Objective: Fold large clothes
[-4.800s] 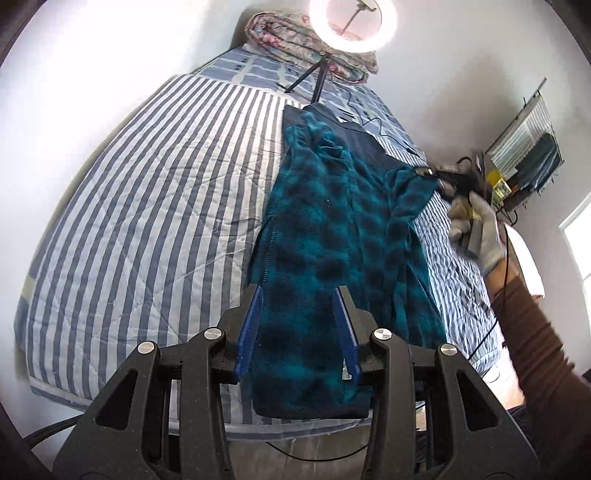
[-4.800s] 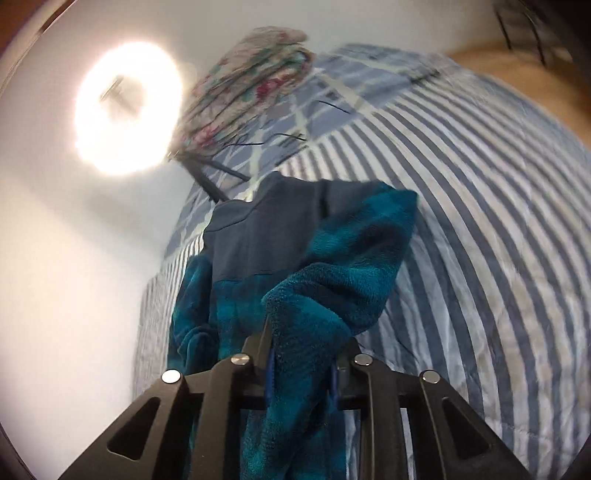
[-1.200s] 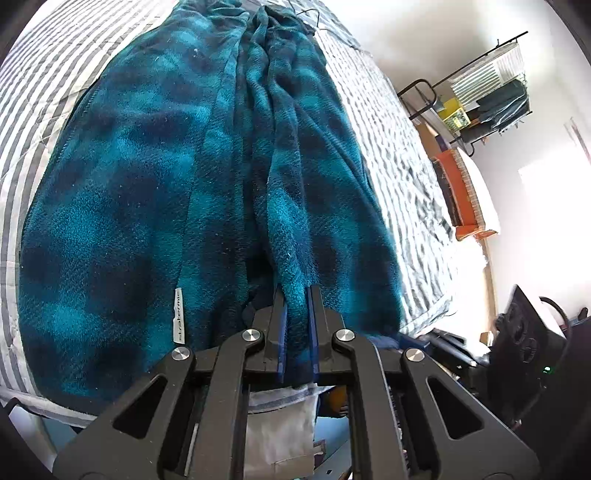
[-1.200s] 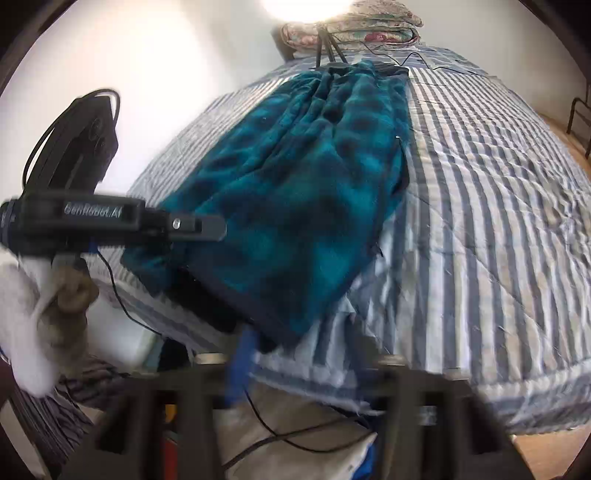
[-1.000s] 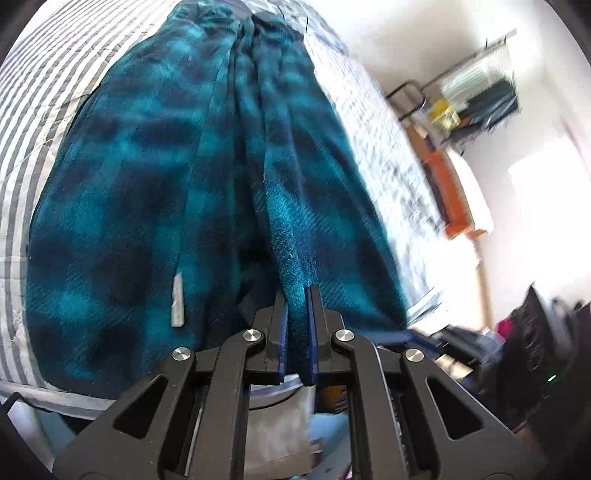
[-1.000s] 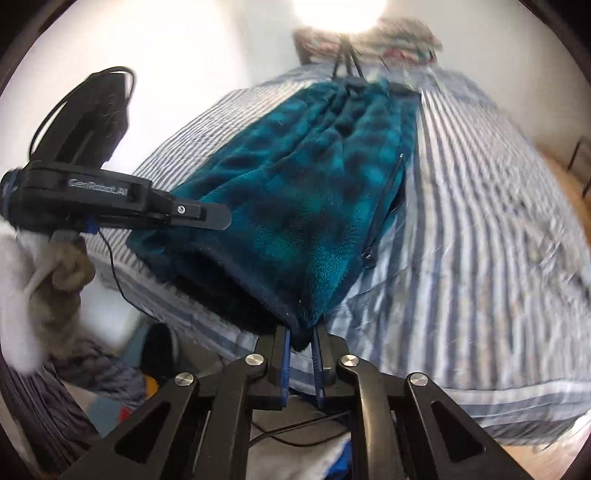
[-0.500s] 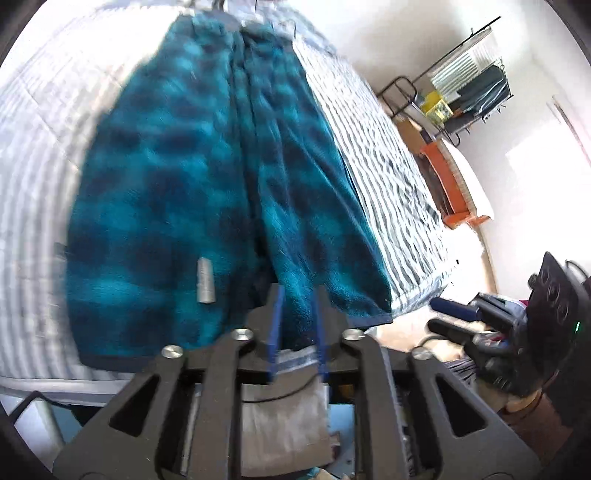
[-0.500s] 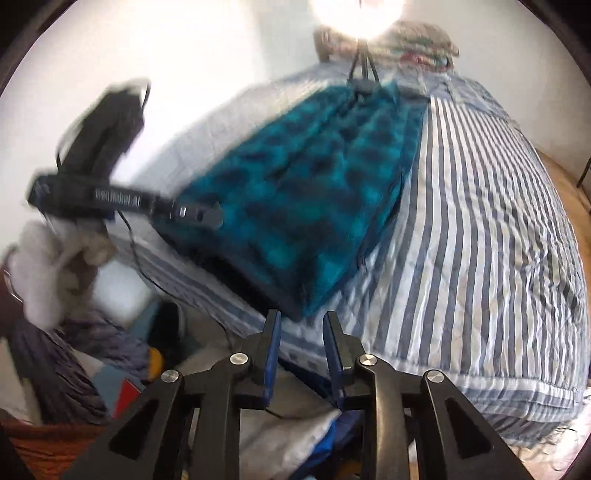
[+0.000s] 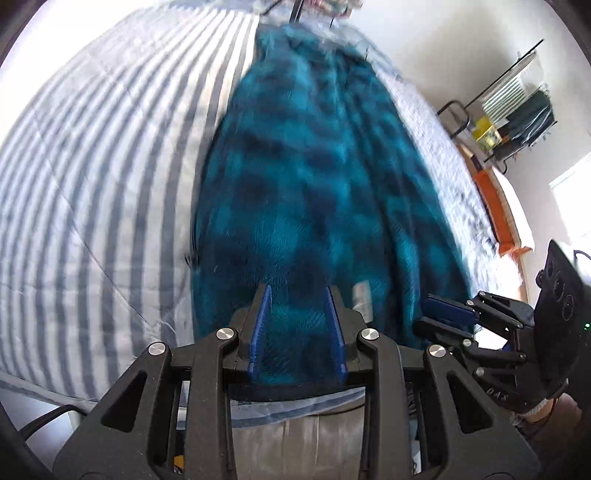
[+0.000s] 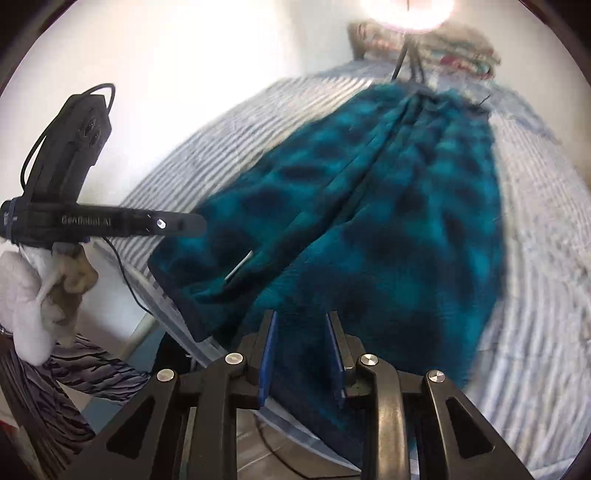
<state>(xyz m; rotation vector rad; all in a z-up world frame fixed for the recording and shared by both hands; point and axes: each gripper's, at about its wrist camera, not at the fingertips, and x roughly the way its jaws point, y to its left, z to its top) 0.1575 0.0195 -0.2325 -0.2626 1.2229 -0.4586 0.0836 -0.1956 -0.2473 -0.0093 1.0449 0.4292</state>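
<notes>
A teal and dark plaid fleece garment (image 9: 314, 177) lies lengthwise on the striped bed (image 9: 92, 166), folded into a long strip, its hem at the near bed edge. My left gripper (image 9: 297, 328) is open and empty just above the hem. In the left wrist view the right gripper (image 9: 443, 317) shows at the garment's right hem corner. In the right wrist view the garment (image 10: 388, 206) fills the middle and my right gripper (image 10: 301, 350) is open over its near hem. The left gripper (image 10: 199, 225) shows there at the hem's left corner.
A ring light on a tripod (image 10: 406, 11) and folded floral bedding (image 10: 461, 48) stand at the far end of the bed. A rack with clothes (image 9: 517, 110) is against the right wall. Cables and clutter lie below the near bed edge (image 10: 277, 421).
Both grippers were shut on the garment's hem a second ago. They have opened, let it go, and pulled back slightly; the garment now rests flat on the bed.
</notes>
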